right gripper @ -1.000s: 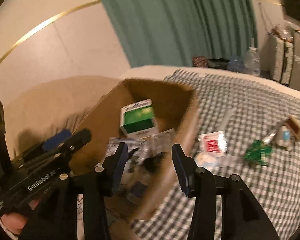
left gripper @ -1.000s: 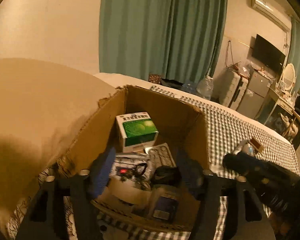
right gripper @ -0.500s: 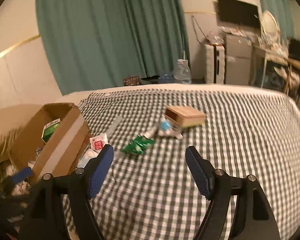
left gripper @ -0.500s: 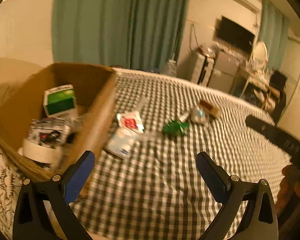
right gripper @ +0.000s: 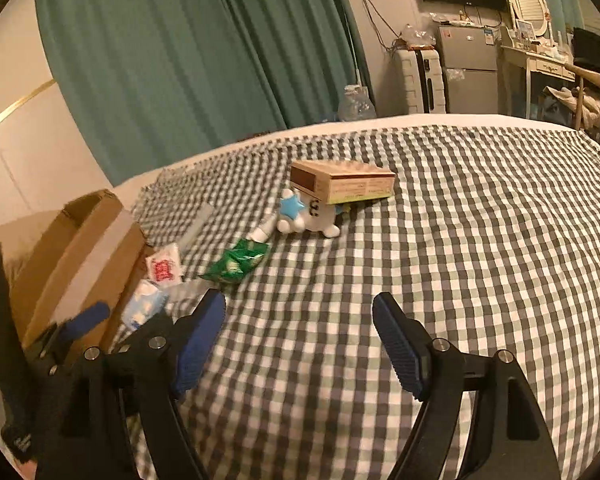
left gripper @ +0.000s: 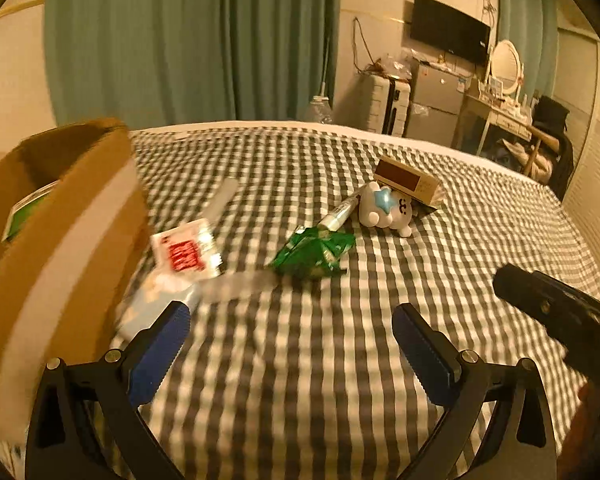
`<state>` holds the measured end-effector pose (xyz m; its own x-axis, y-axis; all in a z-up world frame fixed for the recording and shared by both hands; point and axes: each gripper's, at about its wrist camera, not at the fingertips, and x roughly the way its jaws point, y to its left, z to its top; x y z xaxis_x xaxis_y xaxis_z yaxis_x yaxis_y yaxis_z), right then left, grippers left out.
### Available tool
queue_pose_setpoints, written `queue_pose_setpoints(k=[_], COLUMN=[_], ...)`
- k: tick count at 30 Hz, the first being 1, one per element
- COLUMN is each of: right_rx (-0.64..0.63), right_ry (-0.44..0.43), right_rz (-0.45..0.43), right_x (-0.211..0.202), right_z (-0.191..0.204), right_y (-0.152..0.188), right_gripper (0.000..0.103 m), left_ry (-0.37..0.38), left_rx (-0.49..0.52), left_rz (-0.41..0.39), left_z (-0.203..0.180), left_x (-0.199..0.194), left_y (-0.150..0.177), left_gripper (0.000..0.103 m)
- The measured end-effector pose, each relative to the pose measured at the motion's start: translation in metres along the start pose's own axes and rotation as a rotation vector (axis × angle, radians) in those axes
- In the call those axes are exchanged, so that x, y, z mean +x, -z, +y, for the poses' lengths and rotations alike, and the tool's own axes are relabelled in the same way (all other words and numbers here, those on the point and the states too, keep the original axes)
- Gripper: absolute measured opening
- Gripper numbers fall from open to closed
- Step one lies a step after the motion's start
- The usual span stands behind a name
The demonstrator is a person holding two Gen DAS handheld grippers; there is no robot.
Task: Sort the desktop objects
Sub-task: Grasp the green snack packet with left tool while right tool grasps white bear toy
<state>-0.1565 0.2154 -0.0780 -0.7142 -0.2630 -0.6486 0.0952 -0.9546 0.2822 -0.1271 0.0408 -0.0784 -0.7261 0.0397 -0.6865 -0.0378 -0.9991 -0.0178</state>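
Observation:
Loose objects lie on a checked cloth (left gripper: pixel 300 360): a white sachet with red print (left gripper: pixel 186 250), a green packet (left gripper: pixel 314 252), a white plush toy with a blue star (left gripper: pixel 386 210) and a small brown box (left gripper: pixel 408 182) leaning on it. A thin tube (left gripper: pixel 338 214) lies beside the toy. A cardboard box (left gripper: pixel 60 232) stands at the left. My left gripper (left gripper: pixel 288 332) is open over bare cloth, short of the green packet. My right gripper (right gripper: pixel 300 320) is open too, nothing between its fingers, with the brown box (right gripper: pixel 344 186) and toy (right gripper: pixel 312 216) farther ahead.
A pale blue tissue pack (left gripper: pixel 152 304) and clear wrap (left gripper: pixel 240 284) lie against the cardboard box, which holds a green carton (left gripper: pixel 28 208). The right tool's black body (left gripper: pixel 560 320) shows at the right edge. Green curtains, a fridge and a dresser stand beyond the bed.
Both grippers have swung right and down, away from the cardboard box and out over the checked cloth. Both pairs of jaws stand wider than before.

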Motion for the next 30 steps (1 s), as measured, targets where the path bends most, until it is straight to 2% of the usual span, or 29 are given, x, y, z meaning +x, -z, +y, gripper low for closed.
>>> queue_pose_setpoints(k=[6, 8, 11, 13, 15, 16, 19, 24, 26, 29, 30], right_rx=[0.012, 0.020, 0.028, 0.023, 0.030, 0.046, 0.078, 0.097, 0.084, 0.068, 0.054], right_ry=[-0.009, -0.012, -0.026, -0.026, -0.009, -0.008, -0.002, 0.025, 0.049, 0.052, 0.062], right_rz=[-0.005, -0.001, 0.036, 0.050, 0.051, 0.050, 0.058, 0.046, 0.050, 0.035, 0.034], right_x=[0.037, 0.054, 0.083, 0.099, 0.112, 0.119, 0.135, 0.152, 0.160, 0.162, 0.161], right_z=[-0.011, -0.015, -0.017, -0.014, -0.011, -0.010, -0.010, -0.007, -0.006, -0.005, -0.004], right_y=[-0.020, -0.027, -0.032, -0.034, -0.035, -0.035, -0.036, -0.045, -0.049, -0.050, -0.049], right_gripper=[0.076, 0.076, 0.077, 0.077, 0.087, 0.089, 0.090, 0.094, 0.094, 0.094, 0.086], left_ry=[0.014, 0.028, 0.042, 0.041, 0.068, 0.090, 0.125, 0.119, 0.148, 0.165, 0.168], left_rx=[-0.007, -0.012, -0.005, -0.007, -0.023, -0.039, -0.077, -0.071, -0.066, -0.076, -0.081], left_rz=[0.013, 0.017, 0.061, 0.075, 0.054, 0.045, 0.036, 0.027, 0.059, 0.060, 0.056], left_z=[-0.015, -0.017, -0.019, -0.018, -0.013, -0.010, 0.001, 0.013, 0.016, 0.020, 0.022], left_x=[0.057, 0.073, 0.100, 0.111, 0.113, 0.112, 0.111, 0.118, 0.128, 0.133, 0.133], left_y=[-0.017, -0.019, -0.018, -0.014, -0.010, -0.009, -0.010, -0.018, -0.020, -0.025, -0.027], left_gripper=[0.101, 0.079, 0.060, 0.054, 0.053, 0.051, 0.046, 0.046, 0.047, 0.047, 0.047])
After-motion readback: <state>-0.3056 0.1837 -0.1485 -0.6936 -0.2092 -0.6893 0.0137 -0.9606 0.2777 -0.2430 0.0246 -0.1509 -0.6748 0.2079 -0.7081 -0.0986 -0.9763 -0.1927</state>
